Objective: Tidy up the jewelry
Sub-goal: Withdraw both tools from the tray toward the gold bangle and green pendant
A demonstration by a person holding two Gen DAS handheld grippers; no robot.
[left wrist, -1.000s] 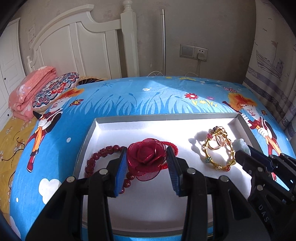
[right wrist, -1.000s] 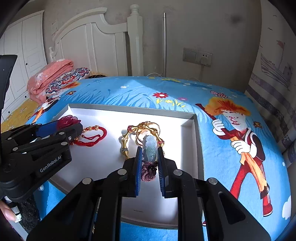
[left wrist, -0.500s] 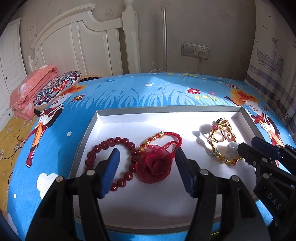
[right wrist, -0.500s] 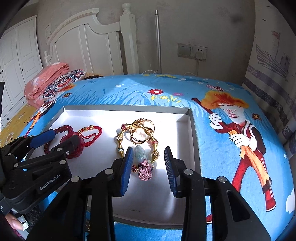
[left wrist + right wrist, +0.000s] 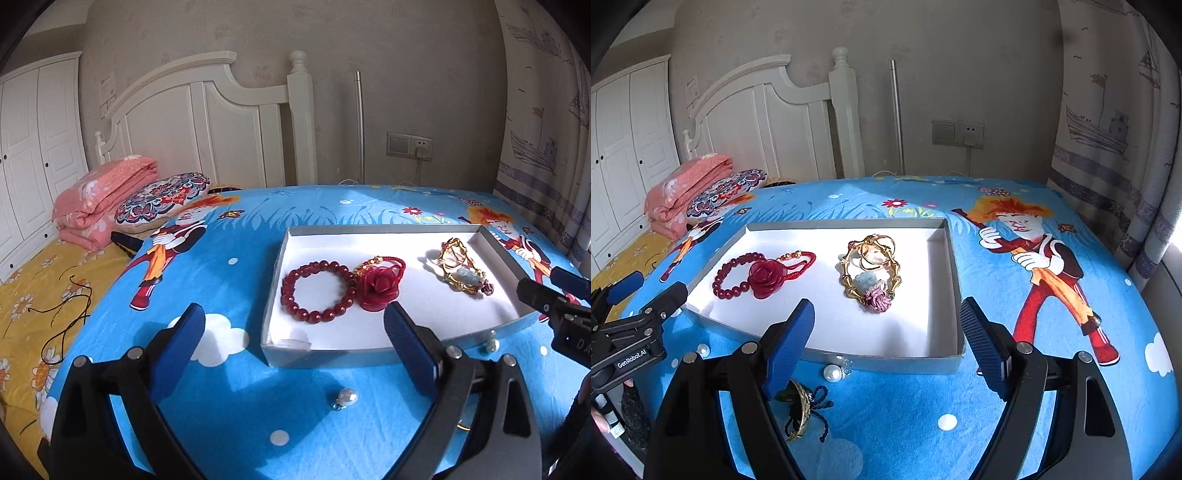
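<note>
A shallow white tray (image 5: 325, 357) lies on the blue cartoon bedsheet. In it are a red bead bracelet (image 5: 317, 291), a red rose on a red cord bracelet (image 5: 380, 286), and gold bangles (image 5: 458, 258) with a jade pendant (image 5: 467, 275). My left gripper (image 5: 293, 315) hangs back from the tray's near left corner, its jaws opening wide and holding nothing. My right gripper (image 5: 886, 314) stands before the tray's (image 5: 905, 363) near edge. Its jaws are also opening and empty, with the pendant (image 5: 873, 291) lying ahead. Loose on the sheet are a pearl (image 5: 347, 397), another pearl (image 5: 833, 373) and a gold bangle with dark cord (image 5: 801, 408).
A folded pink quilt (image 5: 99, 199) and a patterned pillow (image 5: 162, 199) lie at the far left before the white headboard (image 5: 207, 125). A black cord (image 5: 62, 321) trails over the yellow sheet. A curtain (image 5: 1115, 140) hangs at the right. A hand (image 5: 598, 421) shows at the lower left.
The left gripper let go of the rose and the right let go of the jade pendant. Both jaws spread wide and both grippers drew back from the tray toward its near edge.
</note>
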